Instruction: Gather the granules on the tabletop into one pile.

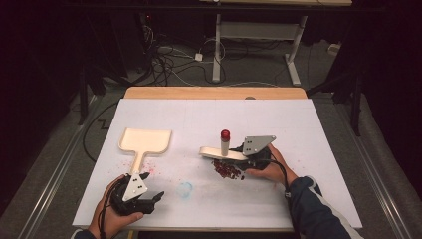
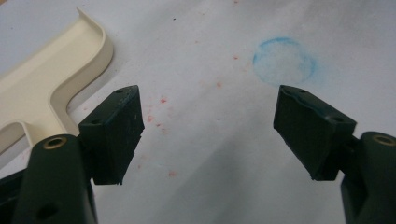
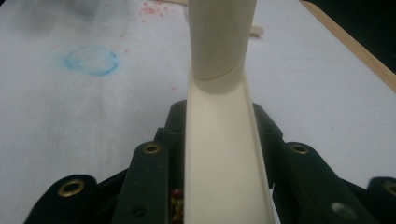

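Observation:
A cream dustpan (image 1: 145, 141) lies flat at the table's left, and its handle (image 2: 32, 100) points toward my left gripper (image 1: 152, 185). That gripper (image 2: 208, 116) hovers open just right of the handle, with bare white surface between its jaws. My right gripper (image 1: 244, 153) is shut on a cream channel-shaped bar (image 3: 224, 163), which it holds low over the table and pointing left. A pale upright tube (image 1: 225, 144) with a red cap stands at the bar's far end (image 3: 223, 37); I cannot tell whether they touch. A pile of dark red bits (image 1: 228, 170) lies under the bar.
A faint blue ring stain (image 1: 185, 189) marks the white mat (image 1: 298, 129) between the two grippers. Pink specks (image 2: 161, 116) are scattered near the dustpan handle. The wooden table edge (image 1: 214, 92) runs along the back, with cables and a desk frame on the floor beyond.

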